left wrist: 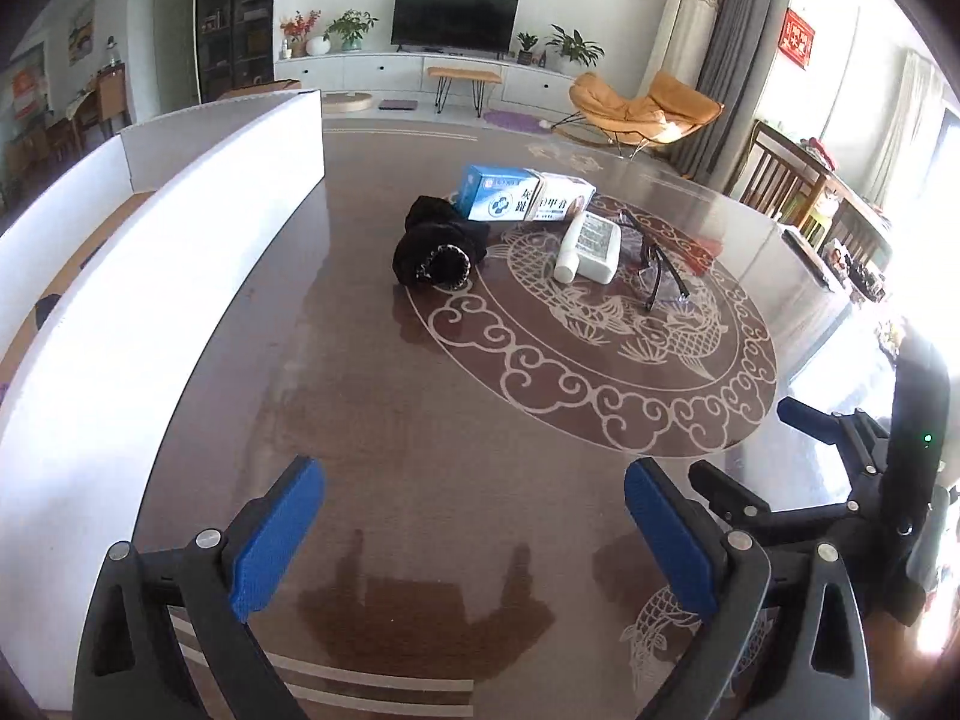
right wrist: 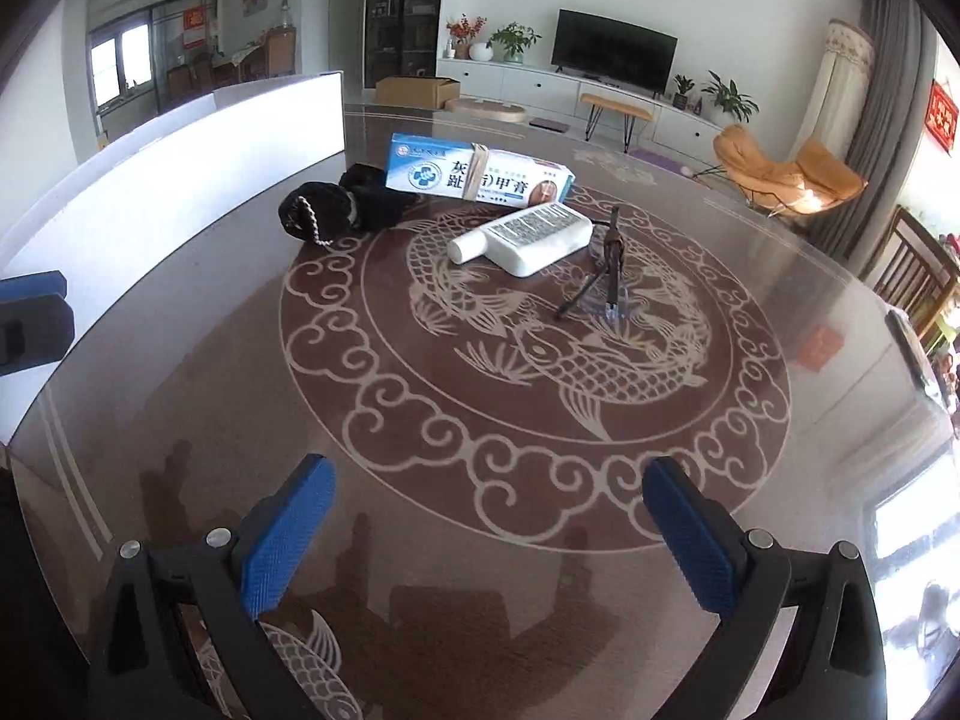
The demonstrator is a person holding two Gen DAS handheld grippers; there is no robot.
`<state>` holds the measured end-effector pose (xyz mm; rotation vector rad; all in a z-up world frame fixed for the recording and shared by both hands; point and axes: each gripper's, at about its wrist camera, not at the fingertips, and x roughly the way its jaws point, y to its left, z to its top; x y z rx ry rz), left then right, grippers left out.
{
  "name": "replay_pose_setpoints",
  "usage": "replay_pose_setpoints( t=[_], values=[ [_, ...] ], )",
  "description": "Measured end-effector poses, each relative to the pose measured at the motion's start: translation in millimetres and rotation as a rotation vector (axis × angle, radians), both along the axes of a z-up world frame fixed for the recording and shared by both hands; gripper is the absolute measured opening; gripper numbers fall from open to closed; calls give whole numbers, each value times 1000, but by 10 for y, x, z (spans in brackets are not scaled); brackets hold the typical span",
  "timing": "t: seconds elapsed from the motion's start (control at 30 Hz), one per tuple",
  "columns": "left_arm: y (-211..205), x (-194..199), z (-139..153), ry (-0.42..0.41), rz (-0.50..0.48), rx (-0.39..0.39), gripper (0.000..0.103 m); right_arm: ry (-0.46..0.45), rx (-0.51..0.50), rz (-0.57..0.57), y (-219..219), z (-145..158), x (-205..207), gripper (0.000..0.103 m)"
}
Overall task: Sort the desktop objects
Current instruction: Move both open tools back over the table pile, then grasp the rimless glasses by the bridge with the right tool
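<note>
Both tools hang over the near part of a glossy brown surface (right wrist: 198, 372) with a pale fish-and-cloud pattern. The left tool (left wrist: 474, 534) has its blue pads spread wide with nothing between them, only bare surface below. The right tool (right wrist: 489, 534) is likewise spread wide and empty; in the left wrist view it shows at the right edge, just beside the left tool. The things to sort lie together near the middle of the surface, well apart from both tools. A black pouch (right wrist: 336, 207) with a beaded cord lies furthest left. Behind it a blue-and-white box (right wrist: 474, 171), bound with a rubber band, touches the pouch. A white bottle (right wrist: 528, 237) lies on its side in front of the box, cap pointing left. Glasses (right wrist: 606, 276) with dark arms sit just to its right, against the bottle. A white-walled bin (left wrist: 180, 252) runs along the left edge of the surface; in the left wrist view its brown inside shows a small dark thing, too unclear to name.
</note>
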<state>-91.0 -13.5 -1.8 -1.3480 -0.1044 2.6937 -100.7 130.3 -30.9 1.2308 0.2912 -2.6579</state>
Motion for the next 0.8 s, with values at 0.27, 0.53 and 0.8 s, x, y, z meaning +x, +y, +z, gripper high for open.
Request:
replay_pose_setpoints(
  t=[0.27, 0.53, 0.8],
  values=[
    [113, -51, -323, -31, 12, -118, 102, -44, -43, -62, 183, -161, 132, 102],
    [-6, -117, -409, -59, 72, -83, 102, -85, -71, -83, 198, -226, 58, 103],
    [38, -127, -434, -60, 78, -128, 102, -85, -69, -83, 189, -228, 57, 103]
  ],
)
